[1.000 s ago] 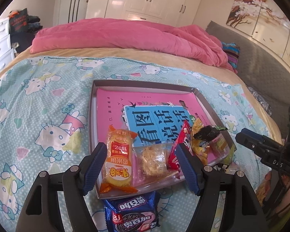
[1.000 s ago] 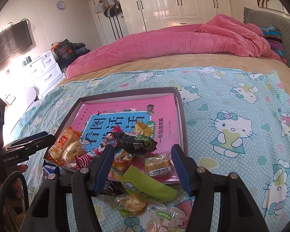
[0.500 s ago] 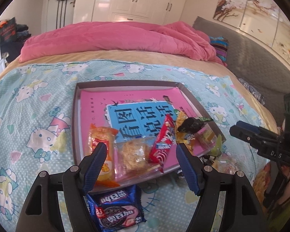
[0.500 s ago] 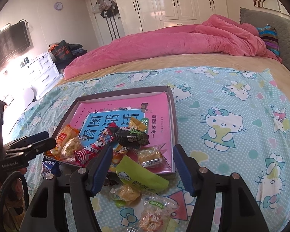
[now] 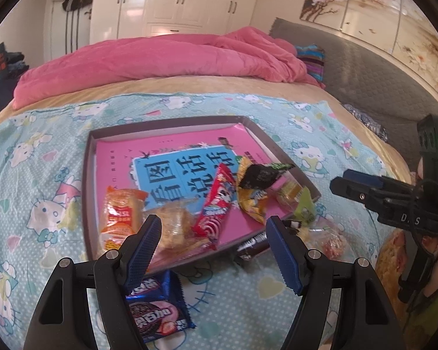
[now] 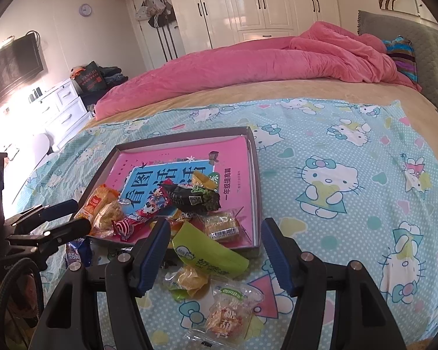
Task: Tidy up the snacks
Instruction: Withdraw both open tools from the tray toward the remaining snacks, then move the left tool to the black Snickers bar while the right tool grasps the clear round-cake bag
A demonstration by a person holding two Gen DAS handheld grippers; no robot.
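Observation:
A grey tray (image 5: pixel 90 180) on the bed holds a pink book and several snacks: an orange packet (image 5: pixel 119 213), a clear-wrapped pastry (image 5: pixel 175 224), a red packet (image 5: pixel 216 207) and a black packet (image 5: pixel 260 175). A blue Oreo packet (image 5: pixel 154 312) lies on the sheet just in front of the tray. My left gripper (image 5: pixel 214 224) hovers open over the tray's near edge, empty. My right gripper (image 6: pixel 214 224) is open above a green packet (image 6: pixel 210 256) that hangs over the tray's front rim. A yellow sweet (image 6: pixel 189 280) and a clear bag of orange sweets (image 6: pixel 227 315) lie loose beneath it.
A rumpled pink duvet (image 6: pixel 248 61) covers the far half of the bed. The Hello Kitty sheet (image 6: pixel 350 189) stretches to the right of the tray. White drawers (image 6: pixel 64 110) stand to the left and a grey headboard (image 5: pixel 365 81) to the right.
My left gripper has drawn back and swung rightward, so the tray sits further left and the Oreo packet shows fully. The right gripper has pulled back slightly; more loose sweets show below it.

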